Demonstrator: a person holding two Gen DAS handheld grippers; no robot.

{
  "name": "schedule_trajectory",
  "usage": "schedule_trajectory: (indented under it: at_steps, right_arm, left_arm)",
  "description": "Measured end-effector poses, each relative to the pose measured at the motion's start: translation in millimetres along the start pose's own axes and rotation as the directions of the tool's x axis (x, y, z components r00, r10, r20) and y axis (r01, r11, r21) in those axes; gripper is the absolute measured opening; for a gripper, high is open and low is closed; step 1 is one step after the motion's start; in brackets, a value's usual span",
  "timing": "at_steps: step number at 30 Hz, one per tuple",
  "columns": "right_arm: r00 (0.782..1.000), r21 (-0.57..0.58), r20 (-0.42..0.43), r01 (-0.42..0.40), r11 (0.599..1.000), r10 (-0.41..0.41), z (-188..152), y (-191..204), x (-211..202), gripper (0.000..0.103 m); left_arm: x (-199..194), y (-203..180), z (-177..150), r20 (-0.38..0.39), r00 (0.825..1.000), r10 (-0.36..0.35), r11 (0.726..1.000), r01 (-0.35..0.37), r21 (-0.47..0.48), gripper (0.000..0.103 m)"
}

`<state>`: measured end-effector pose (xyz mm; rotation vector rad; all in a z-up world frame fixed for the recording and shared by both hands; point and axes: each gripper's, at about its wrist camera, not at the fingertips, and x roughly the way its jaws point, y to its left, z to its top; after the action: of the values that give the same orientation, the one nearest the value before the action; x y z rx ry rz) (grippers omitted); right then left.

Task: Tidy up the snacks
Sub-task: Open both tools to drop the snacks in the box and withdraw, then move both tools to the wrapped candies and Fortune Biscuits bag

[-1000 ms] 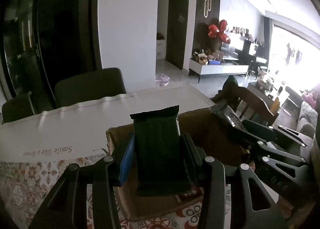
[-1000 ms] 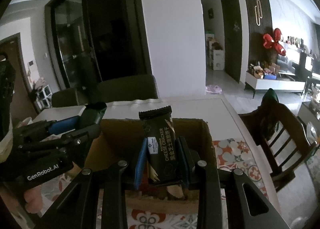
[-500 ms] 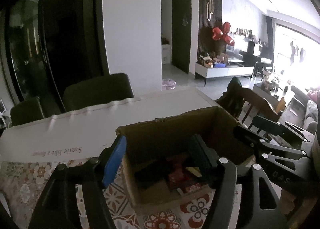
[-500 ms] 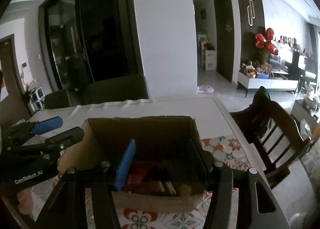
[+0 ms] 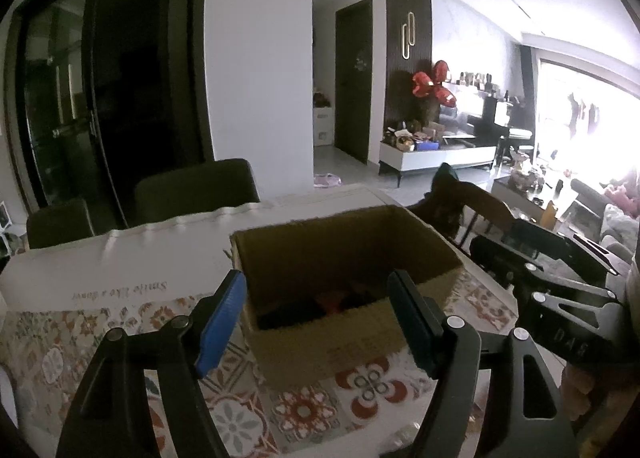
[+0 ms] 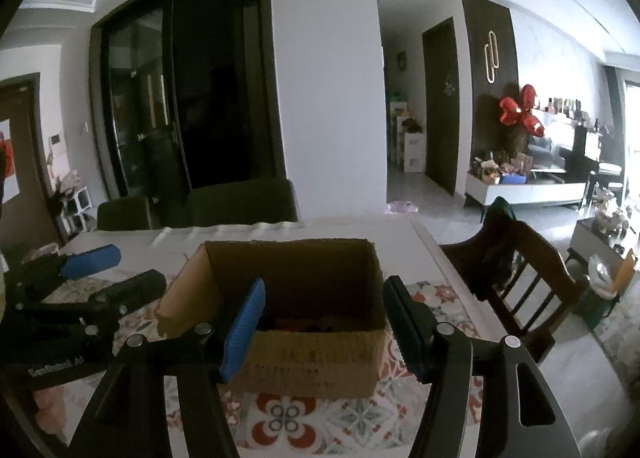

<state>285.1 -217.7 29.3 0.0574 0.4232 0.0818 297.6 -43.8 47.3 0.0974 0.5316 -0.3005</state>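
My left gripper (image 5: 320, 318) hangs just short of the open brown cardboard box (image 5: 348, 290), its jaws released and widening with nothing between them; one blue pad (image 5: 220, 322) sits on the left and a dark one on the right, and past them I see the box's near wall. The box stands on a worktop (image 5: 120, 270) covered by a white cloth further back and a patterned red-and-grey tile-print mat (image 5: 304, 410) nearer me. Inside it, low against the bottom, lie the dark and red snack packets (image 5: 332, 304), too shadowed for me to count. Behind the worktop stand two dark upholstered chairs (image 5: 196, 187). To the right of the box, my right gripper (image 6: 324, 322) also points at it from just in front, its jaws likewise empty and spreading, framing the box's near wall (image 6: 316, 362). Further right, a dark wooden slat-back chair (image 6: 516, 278) stands beside the worktop's edge.
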Motion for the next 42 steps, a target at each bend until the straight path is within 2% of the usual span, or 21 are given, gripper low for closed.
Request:
schedule_trajectory:
  at_steps: [11,17,23,34,42]
  right_arm:
    - [0.999,-0.001,0.030,0.034,0.999,-0.034,-24,-2,-45,0.062]
    - [0.998,0.000,0.028,0.057,0.998,-0.057,-39,-10,-64,0.062]
    - [0.993,-0.006,0.020,0.115,0.993,-0.115,-57,-21,-82,0.062]
    - [0.987,-0.022,-0.106,0.120,0.993,-0.121,-100,-43,-88,0.062]
    - [0.966,-0.026,-0.228,0.115,0.993,-0.118,-136,-57,-78,0.062]
  left_arm:
    - [-30,-19,-29,-0.005,1.000,-0.025,0.999,0.026,0.026,0.073]
    - [-31,-33,-47,-0.037,0.997,-0.067,0.997,0.068,0.036,0.073]
    - [-32,-52,-65,-0.044,0.994,-0.095,0.992,0.099,0.080,0.073]
    - [-22,-90,-99,-0.115,0.977,-0.178,0.970,0.194,0.147,0.073]
    - [-3,-109,-122,-0.168,0.964,-0.205,0.953,0.235,0.189,0.073]
